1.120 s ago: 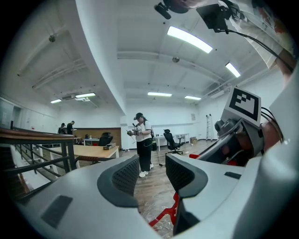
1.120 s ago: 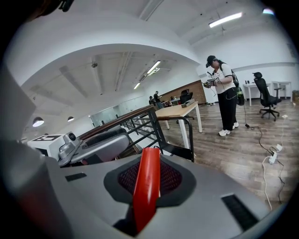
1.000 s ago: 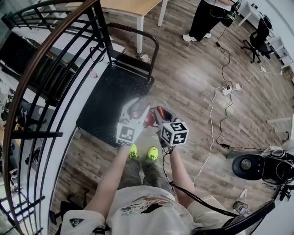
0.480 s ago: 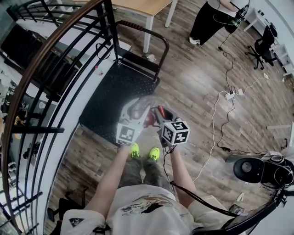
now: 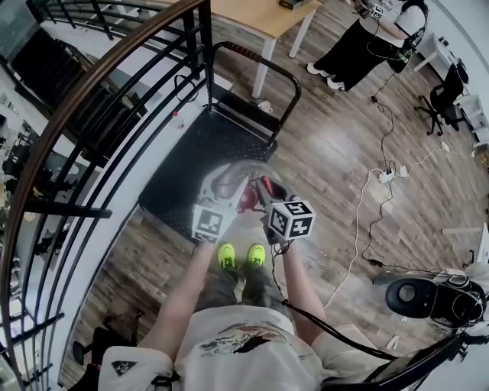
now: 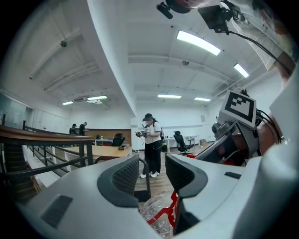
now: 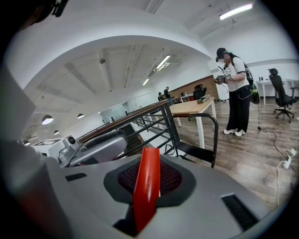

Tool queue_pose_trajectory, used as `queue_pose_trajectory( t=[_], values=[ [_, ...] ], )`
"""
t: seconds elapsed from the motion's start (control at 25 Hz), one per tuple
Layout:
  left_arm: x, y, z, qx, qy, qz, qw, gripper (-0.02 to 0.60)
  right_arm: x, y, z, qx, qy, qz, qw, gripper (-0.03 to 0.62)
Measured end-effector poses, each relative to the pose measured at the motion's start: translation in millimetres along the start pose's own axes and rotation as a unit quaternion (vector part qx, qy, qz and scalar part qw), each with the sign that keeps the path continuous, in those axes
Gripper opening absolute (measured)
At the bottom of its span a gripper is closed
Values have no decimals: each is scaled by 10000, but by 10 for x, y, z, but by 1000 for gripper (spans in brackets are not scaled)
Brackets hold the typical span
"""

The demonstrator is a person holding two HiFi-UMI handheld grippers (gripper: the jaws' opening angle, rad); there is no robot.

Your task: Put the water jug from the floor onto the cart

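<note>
The water jug (image 5: 243, 182), clear plastic with a red handle (image 5: 250, 200), hangs between my two grippers above the cart's near edge. My right gripper (image 5: 263, 197) is shut on the red handle (image 7: 145, 184), which stands as a red strip between its pads in the right gripper view. My left gripper (image 5: 227, 185) lies against the jug's left side. Its jaws (image 6: 152, 172) stand apart with nothing between the pads, and the crinkled clear jug (image 6: 156, 214) shows below them. The black platform cart (image 5: 200, 156) lies just ahead, its push handle (image 5: 263, 63) at the far end.
A black railing with a wooden top rail (image 5: 84, 99) curves along the left. A wooden table (image 5: 256, 11) stands beyond the cart. A person in black trousers (image 5: 359, 46) stands at the upper right. Cables and a power strip (image 5: 386, 174) lie on the wood floor to the right.
I have stepped forward with the jug still hanging between the grippers. The cart's near edge has come closer under them, and the railing has swung further across the left side.
</note>
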State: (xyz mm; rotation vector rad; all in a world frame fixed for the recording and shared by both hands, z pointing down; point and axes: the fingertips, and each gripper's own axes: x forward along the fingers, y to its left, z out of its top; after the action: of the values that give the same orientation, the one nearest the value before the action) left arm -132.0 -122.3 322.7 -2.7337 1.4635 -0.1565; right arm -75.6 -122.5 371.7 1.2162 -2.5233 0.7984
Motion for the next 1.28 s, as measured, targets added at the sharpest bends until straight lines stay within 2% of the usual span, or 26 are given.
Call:
queue_pose_trajectory(
  t=[0.32, 0.56, 0.84, 1.04, 1.28],
  values=[
    [-36, 458, -35, -69, 132, 591, 9981, 156, 482, 239, 177, -171, 219, 625, 9977, 57],
    [63, 759, -206, -86, 331, 1120, 9931, 156, 904, 297, 218, -202, 445, 1256, 9909, 57],
    [224, 1135, -495, -243, 631, 1847, 9805, 156, 1433, 296, 241, -421, 846, 1969, 9759, 57],
    [247, 1432, -726, -481, 542, 2385, 9684, 156, 1822, 346, 134, -525, 1121, 2450, 9616, 57],
    [217, 1689, -1099, -567, 639, 2810, 9559, 156, 2213, 355, -93, -608, 1360, 2796, 9485, 57]
  ],
)
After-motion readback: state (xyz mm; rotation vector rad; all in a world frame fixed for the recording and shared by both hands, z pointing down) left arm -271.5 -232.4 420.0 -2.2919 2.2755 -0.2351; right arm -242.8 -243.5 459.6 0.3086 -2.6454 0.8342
